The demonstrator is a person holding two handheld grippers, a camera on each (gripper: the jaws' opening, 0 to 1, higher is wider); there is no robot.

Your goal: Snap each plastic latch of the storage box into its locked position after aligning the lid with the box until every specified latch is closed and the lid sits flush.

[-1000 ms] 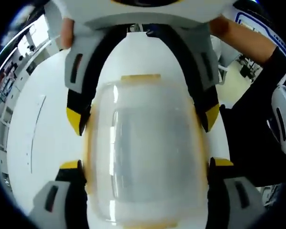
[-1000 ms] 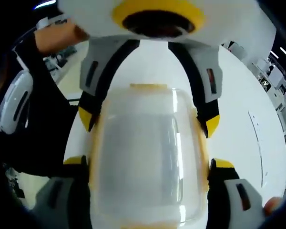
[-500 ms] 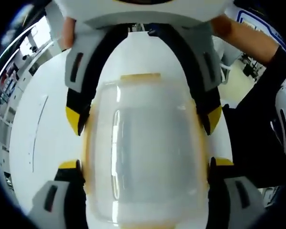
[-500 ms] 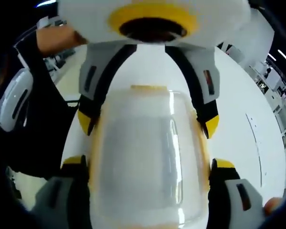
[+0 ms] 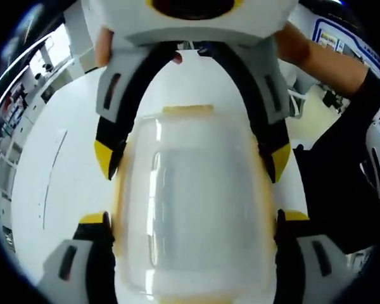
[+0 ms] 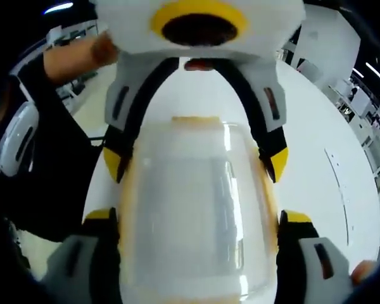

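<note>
While jaws flank it, translucent rounded storage box (image 5: 193, 209) looks blurred.

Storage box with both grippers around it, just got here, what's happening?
A person is working a clear storage box with a yellowish rim on a white table. The left hand-held gripper and the right hand-held gripper face each other from opposite ends, each with its jaws spread on the box's two long sides, yellow tips against the rim. The lid appears to be on; whether the latches are locked cannot be told from either view.
</note>
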